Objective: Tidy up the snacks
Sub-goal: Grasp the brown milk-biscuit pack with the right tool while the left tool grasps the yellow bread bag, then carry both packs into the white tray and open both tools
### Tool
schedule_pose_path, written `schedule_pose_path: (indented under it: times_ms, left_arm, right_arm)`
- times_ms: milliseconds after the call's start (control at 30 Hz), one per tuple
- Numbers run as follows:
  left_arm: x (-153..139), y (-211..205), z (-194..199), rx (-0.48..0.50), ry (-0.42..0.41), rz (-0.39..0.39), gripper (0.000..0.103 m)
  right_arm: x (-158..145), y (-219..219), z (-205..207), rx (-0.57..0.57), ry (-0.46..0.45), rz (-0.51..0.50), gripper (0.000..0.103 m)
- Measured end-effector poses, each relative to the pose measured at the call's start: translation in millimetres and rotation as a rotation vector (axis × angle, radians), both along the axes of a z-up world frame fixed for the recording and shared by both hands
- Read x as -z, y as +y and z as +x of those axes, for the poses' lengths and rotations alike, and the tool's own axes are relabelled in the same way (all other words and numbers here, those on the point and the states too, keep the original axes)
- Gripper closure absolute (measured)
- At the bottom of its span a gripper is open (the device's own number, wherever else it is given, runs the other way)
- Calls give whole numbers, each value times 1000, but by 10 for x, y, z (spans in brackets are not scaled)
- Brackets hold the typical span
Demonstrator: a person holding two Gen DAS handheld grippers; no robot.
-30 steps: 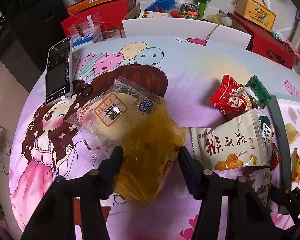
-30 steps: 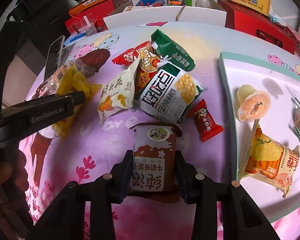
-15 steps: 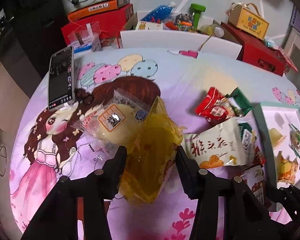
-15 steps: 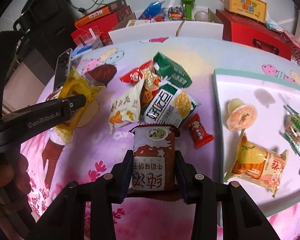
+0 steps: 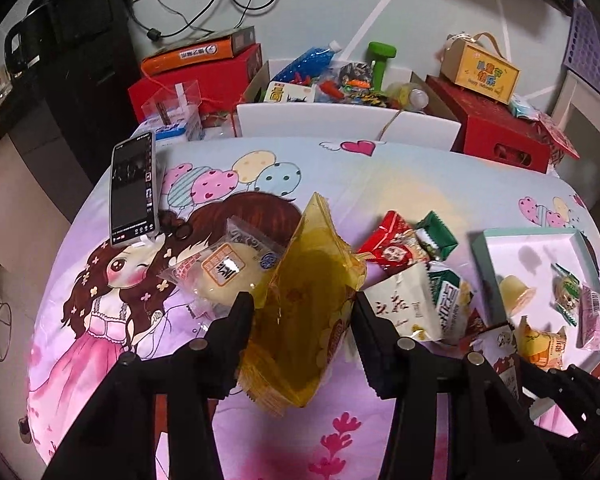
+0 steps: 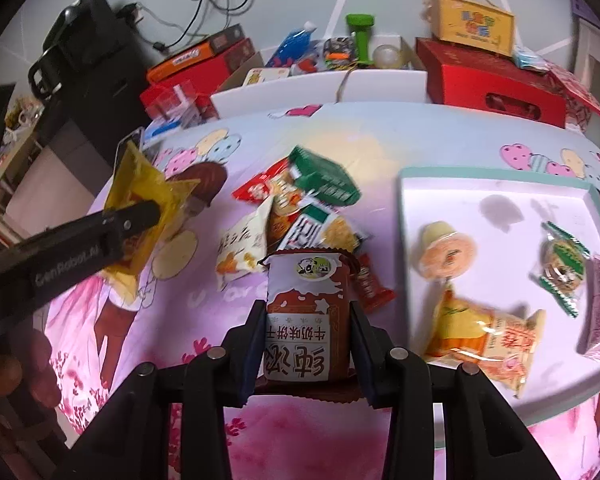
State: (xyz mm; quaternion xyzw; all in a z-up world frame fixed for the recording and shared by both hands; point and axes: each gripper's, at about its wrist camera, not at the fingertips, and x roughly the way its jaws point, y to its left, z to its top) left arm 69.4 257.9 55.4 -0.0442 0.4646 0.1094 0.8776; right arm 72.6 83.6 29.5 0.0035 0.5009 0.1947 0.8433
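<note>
Now lifted clear of the cartoon tablecloth (image 5: 400, 184): yellow packet (image 5: 312, 304) clamped in left gripper (image 5: 302, 312), brown biscuit pack (image 6: 306, 316) pinched in right gripper (image 6: 308, 336), both seemingly bound for the tray (image 6: 500, 188) beside the loose pile.

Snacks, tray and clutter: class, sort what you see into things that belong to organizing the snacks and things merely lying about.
Belonging to the job:
- yellow packet in the left tongs
- brown biscuit packet in the right tongs
- loose snack pile
- tray

Lying about:
- phone
- red boxes
- green dumbbell
</note>
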Motion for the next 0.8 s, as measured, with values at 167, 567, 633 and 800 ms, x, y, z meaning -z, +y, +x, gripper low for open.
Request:
schedule_pose_path:
  times_ms: [167,567,633,800]
  left_arm:
    - [-84,-178,24,39,-23,10,52]
    - [-240,-978,188,239,-73,21,52]
    - [-249,-1166,214,284,-77,24,52]
    - [-201,-1629,311,399,-66,37,52]
  right_arm:
    - [-75,-258,92,71,-11,16,61]
    - [-130,-1408,399,375,-7,16,61]
    - [-129,-1578,431,423,-6,12,61]
    - [-109,-1954,503,513,-6,5,61]
